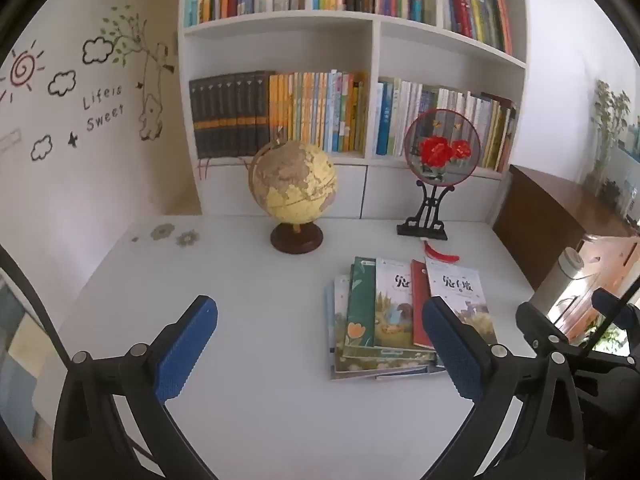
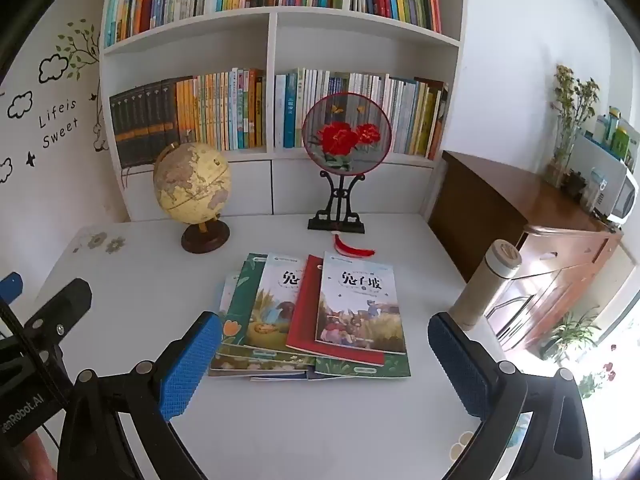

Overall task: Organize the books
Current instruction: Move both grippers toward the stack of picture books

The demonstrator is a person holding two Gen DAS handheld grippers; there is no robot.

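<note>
A loose pile of thin picture books [image 2: 316, 320] lies fanned out flat on the white desk [image 2: 160, 280]. On top sits a book with a rabbit cover [image 2: 358, 304], overlapping a red one [image 2: 306, 312]. In the left wrist view the same pile [image 1: 400, 316] lies to the right of centre. My left gripper [image 1: 320, 340] hovers open over bare desk left of the pile, its right finger [image 1: 452, 348] overlapping the pile's edge in view. My right gripper [image 2: 324, 356] stands open just short of the pile's near edge, nothing between its blue pads.
A globe [image 2: 192, 188] and a round embroidered fan on a black stand [image 2: 346, 136] stand at the back of the desk, a red tassel [image 2: 350, 246] by the stand. A white bookshelf [image 2: 272, 24] full of upright books rises behind. A thermos [image 2: 488, 284] stands at the desk's right edge.
</note>
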